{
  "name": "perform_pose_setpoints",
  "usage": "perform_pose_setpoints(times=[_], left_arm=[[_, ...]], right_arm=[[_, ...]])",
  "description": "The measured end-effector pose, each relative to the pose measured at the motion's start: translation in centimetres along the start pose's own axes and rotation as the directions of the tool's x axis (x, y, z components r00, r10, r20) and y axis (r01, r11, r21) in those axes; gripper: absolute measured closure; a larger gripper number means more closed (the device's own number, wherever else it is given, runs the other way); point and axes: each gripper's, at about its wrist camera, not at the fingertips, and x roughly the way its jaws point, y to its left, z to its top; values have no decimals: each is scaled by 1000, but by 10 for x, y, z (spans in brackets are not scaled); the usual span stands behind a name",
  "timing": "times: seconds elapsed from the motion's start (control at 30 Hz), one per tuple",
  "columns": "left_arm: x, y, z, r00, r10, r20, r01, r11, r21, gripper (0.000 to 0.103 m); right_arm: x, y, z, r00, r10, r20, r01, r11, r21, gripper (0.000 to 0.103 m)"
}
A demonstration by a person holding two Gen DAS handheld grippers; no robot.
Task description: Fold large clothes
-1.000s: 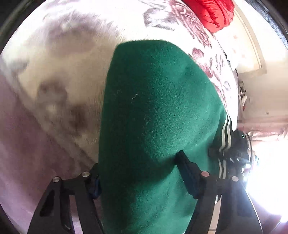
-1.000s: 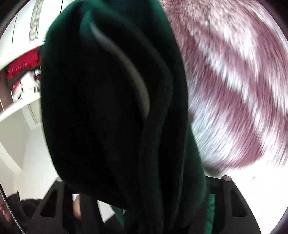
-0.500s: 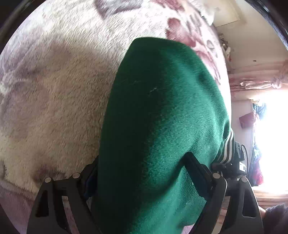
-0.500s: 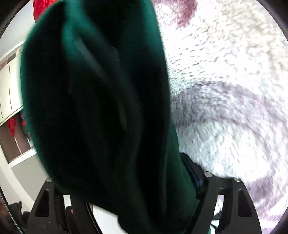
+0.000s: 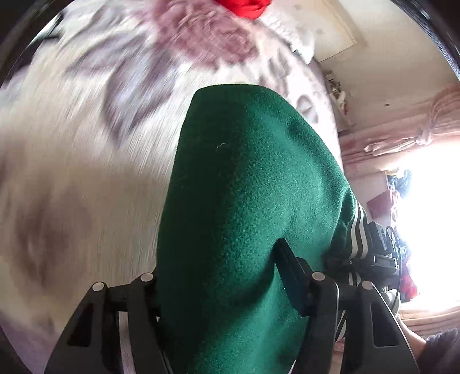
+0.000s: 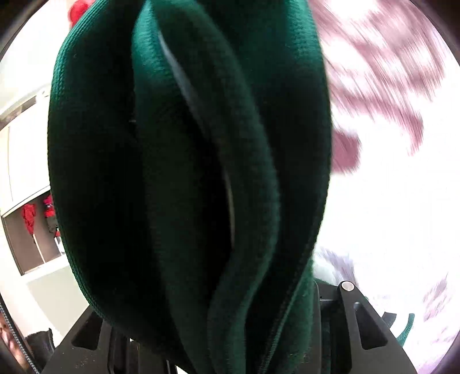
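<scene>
Left gripper (image 5: 221,293) is clamped on the green garment (image 5: 247,207), fleece bulging between both fingers and hanging above the blurred floral blanket (image 5: 86,161). Right gripper (image 6: 218,325) is likewise closed on bunched folds of the garment (image 6: 178,172), which fill most of its view. A red item (image 5: 244,7) lies at the blanket's far end.

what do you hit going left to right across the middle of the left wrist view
blurred floral blanket → green fleece garment held in the left gripper → white-striped cuff → pink curtain and bright window
</scene>
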Motion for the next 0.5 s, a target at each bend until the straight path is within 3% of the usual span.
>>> perform_pose_setpoints(times=[0.13,0.27,0.5], left_arm=[[5,-8,76,999,-3,48,-1,998,67,45],[31,-5,161,996,-16,88,7,995,97,45],[115,29,271,999,-31,28,29,997,70,46]], right_arm=[[-9,51,83,999,15,50,-13,999,-44,60],[-9,94,188,997,13,74,-5,995,-98,60],[12,119,360,997,-53,62,61,989,-138,60]])
